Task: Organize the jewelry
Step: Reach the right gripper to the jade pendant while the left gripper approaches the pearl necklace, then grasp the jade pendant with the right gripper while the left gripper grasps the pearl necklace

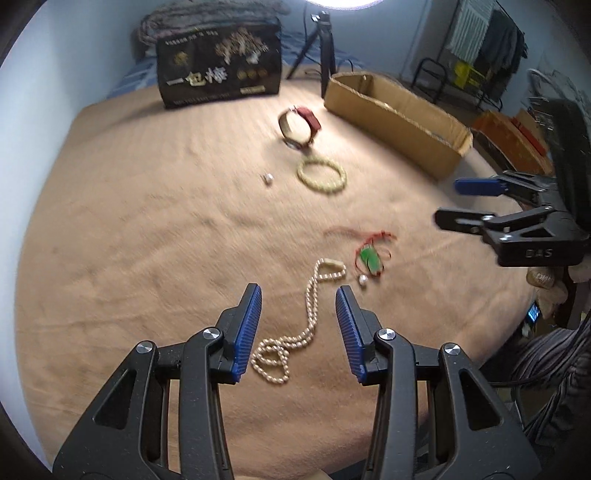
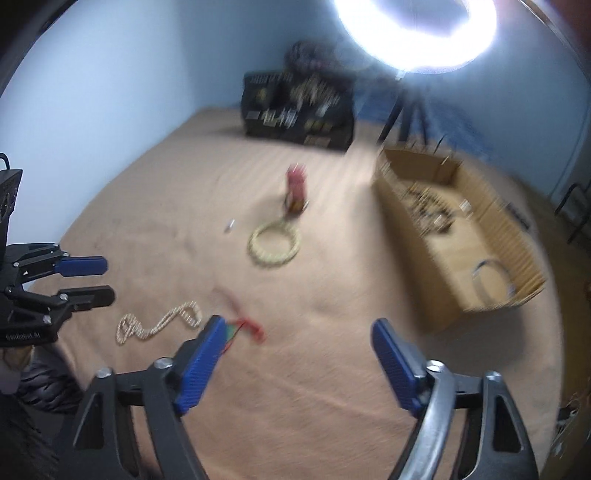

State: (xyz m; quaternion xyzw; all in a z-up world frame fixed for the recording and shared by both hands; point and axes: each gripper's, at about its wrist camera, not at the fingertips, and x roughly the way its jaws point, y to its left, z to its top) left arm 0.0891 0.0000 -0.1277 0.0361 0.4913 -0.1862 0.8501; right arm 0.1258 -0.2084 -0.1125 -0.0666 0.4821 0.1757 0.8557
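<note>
Fingers of my left gripper (image 1: pixel 298 295) stand wide apart and empty, straddling the pearl necklace (image 1: pixel 295 332) on the tan blanket (image 1: pixel 147 240). My right gripper (image 2: pixel 295 332) gapes empty too, beside the green pendant on red cord (image 1: pixel 369 258). Pearls look limp and slippery, so I judge a pinch across the doubled strand best. Farther off lie a pale bead bracelet (image 1: pixel 321 175), a watch (image 1: pixel 299 125), the cardboard box (image 1: pixel 399 110), a black bag (image 1: pixel 218 62), and a ring light (image 2: pixel 417 33).
</note>
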